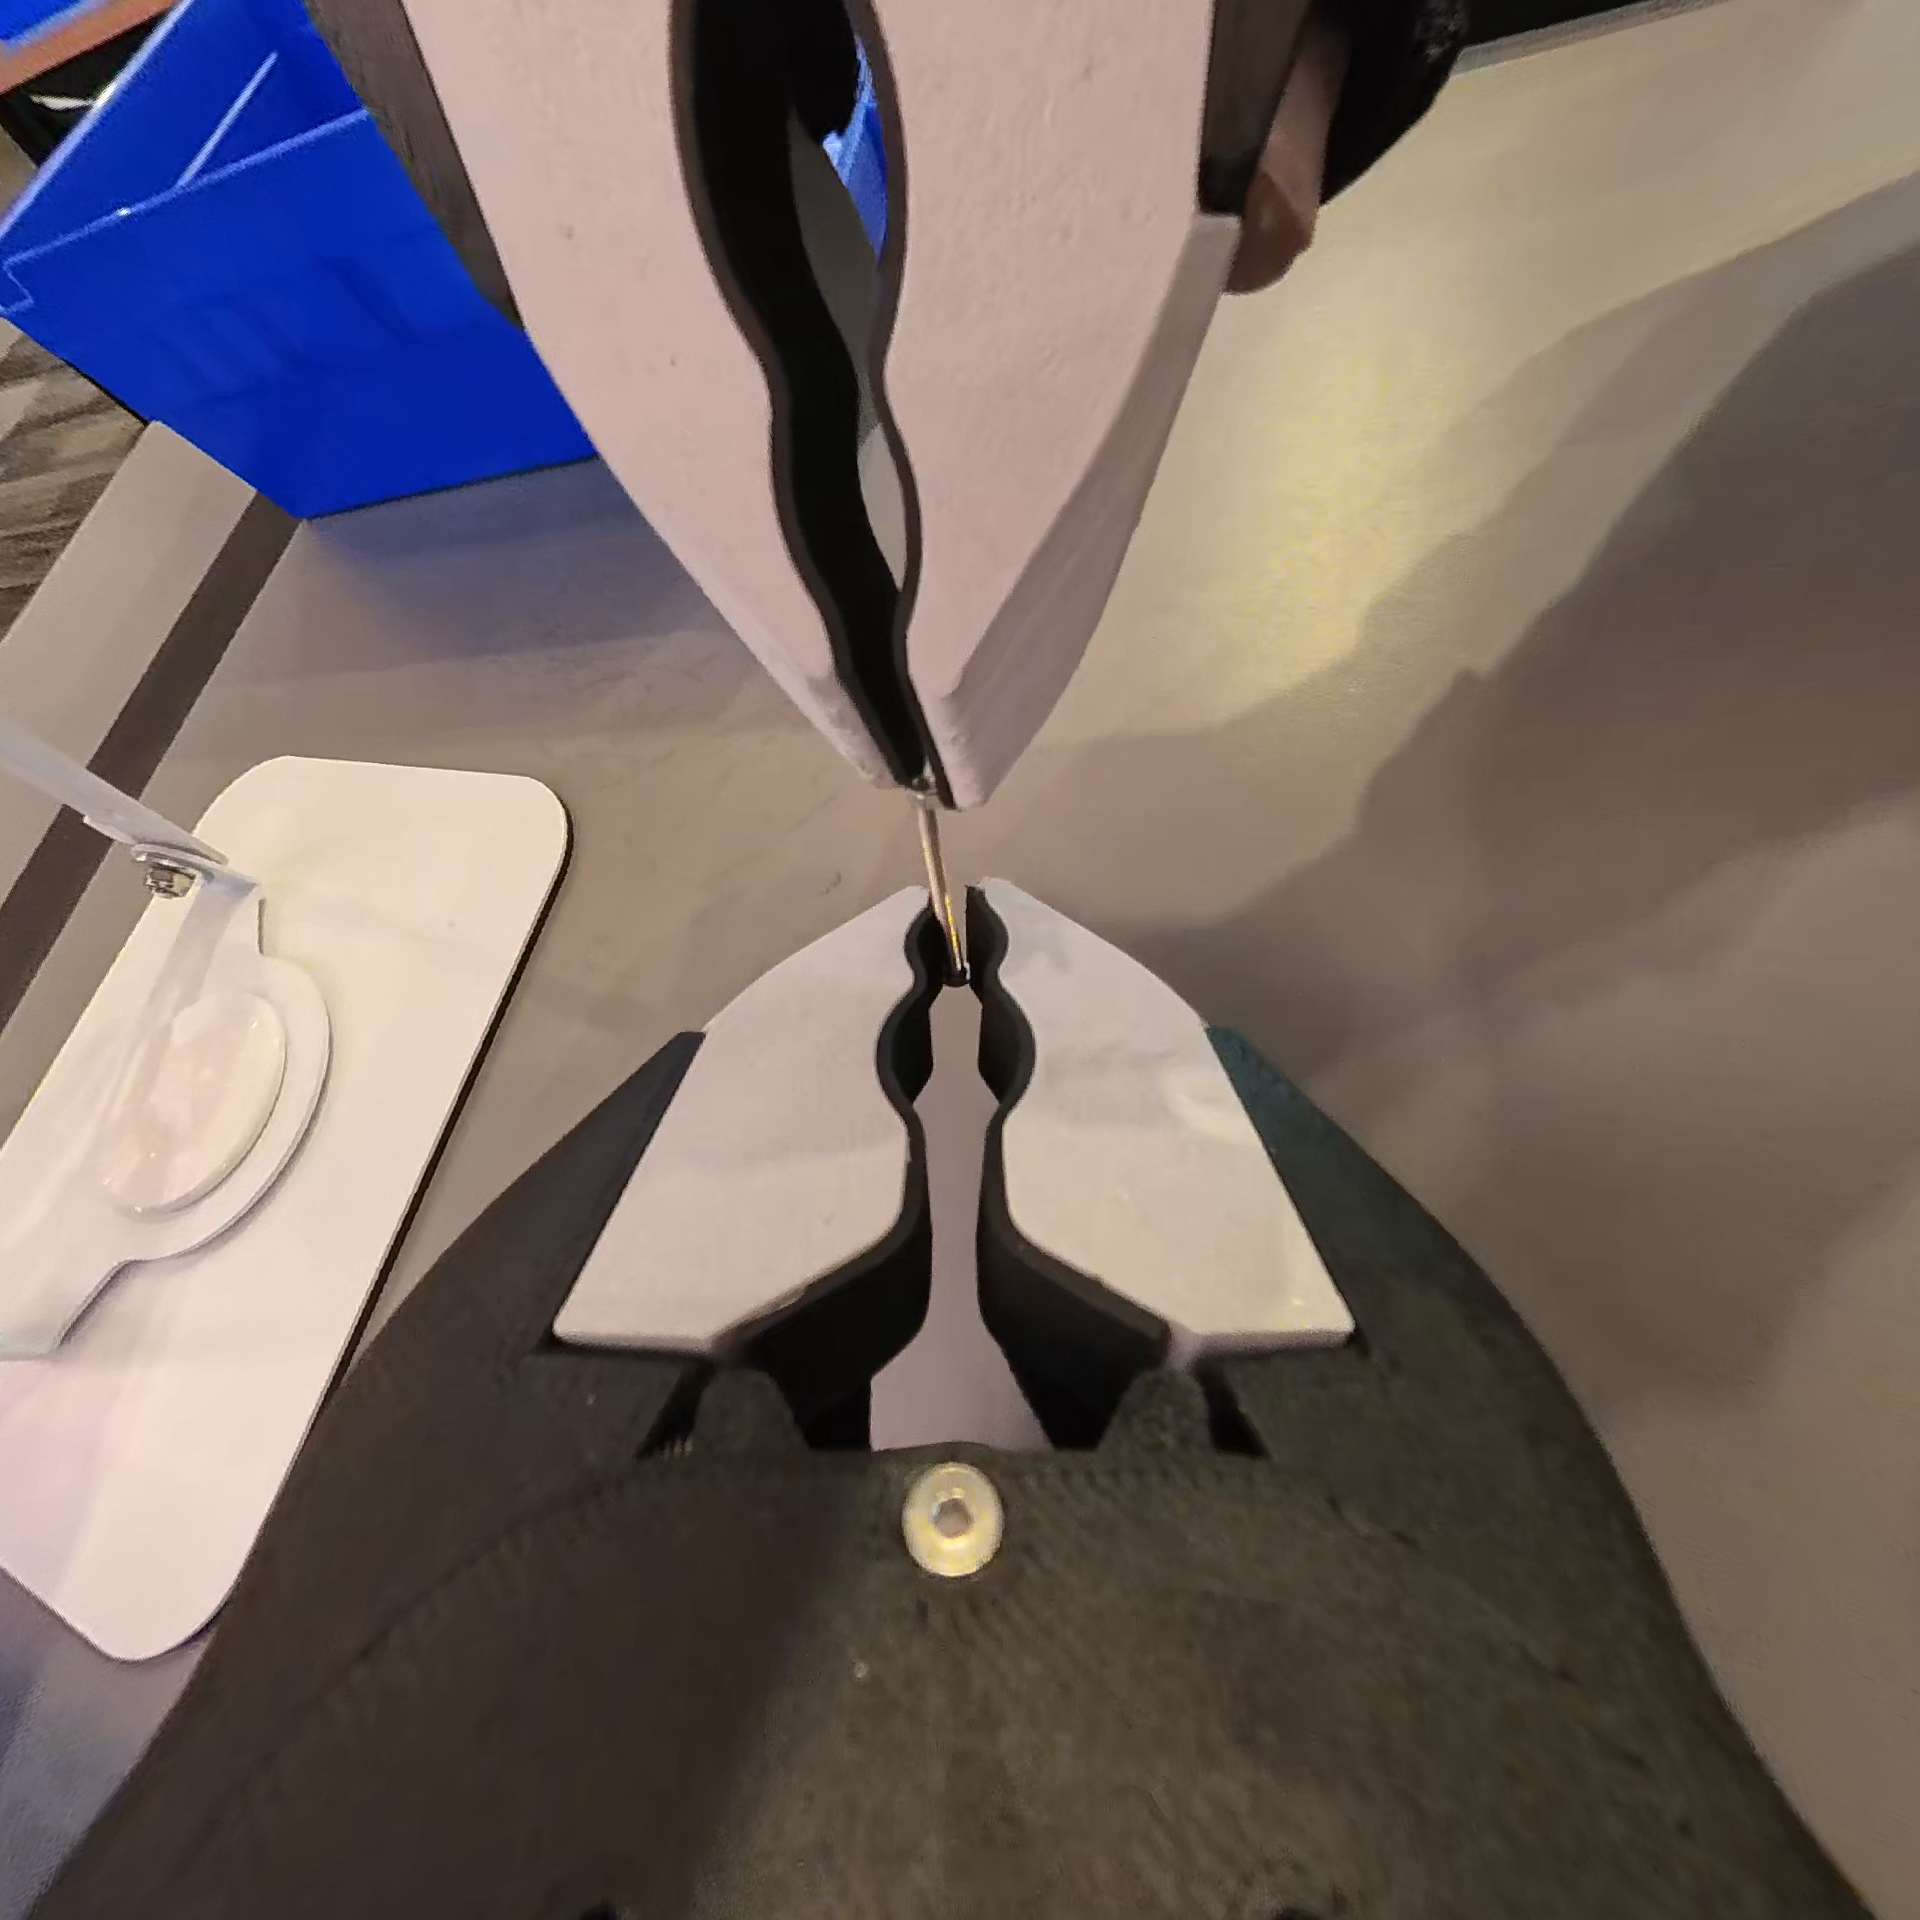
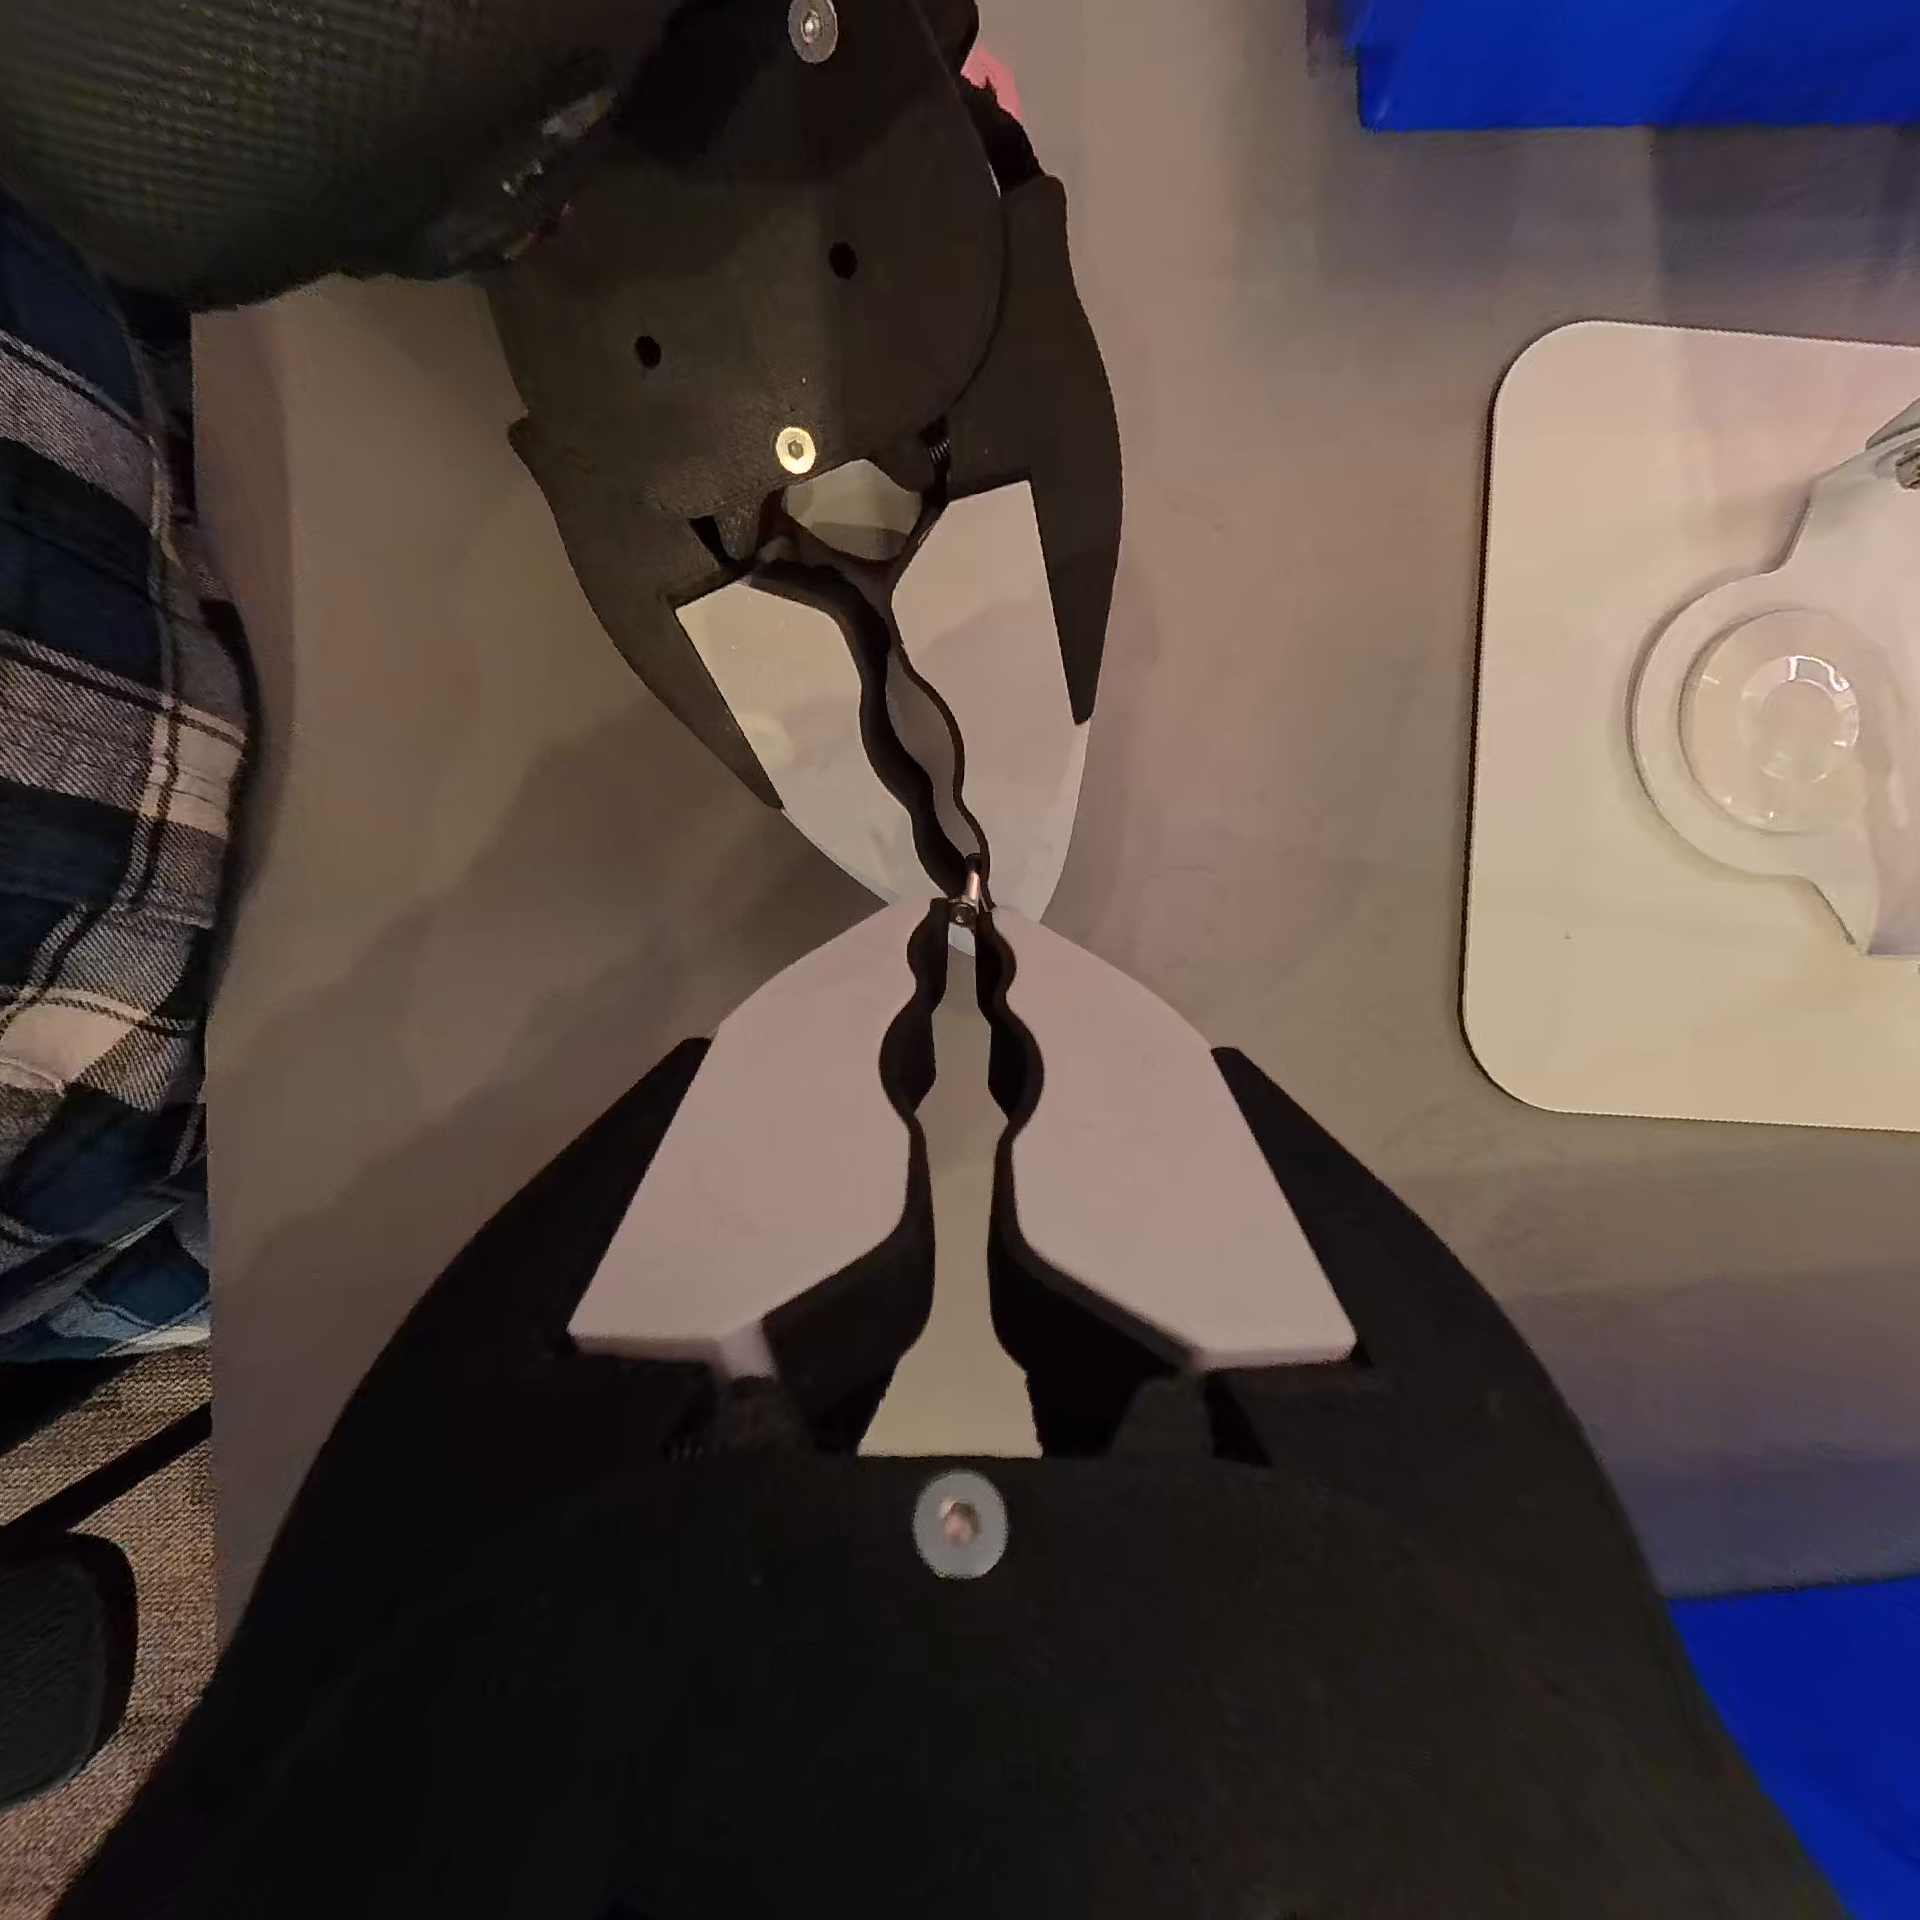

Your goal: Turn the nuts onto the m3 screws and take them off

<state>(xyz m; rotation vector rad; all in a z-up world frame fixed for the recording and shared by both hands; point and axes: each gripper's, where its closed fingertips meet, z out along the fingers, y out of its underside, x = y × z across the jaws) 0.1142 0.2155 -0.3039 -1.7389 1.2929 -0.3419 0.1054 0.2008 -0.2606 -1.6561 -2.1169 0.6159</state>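
The left tool and the right tool meet tip to tip above the grey counter, both nearly closed on 1 small silver screw. The right tool pinches the head end at its fingertips; the left tool grips the shaft end between its pads. Beside them on the counter lies a white board carrying a clear plastic piece. A blue bin stands farther off.
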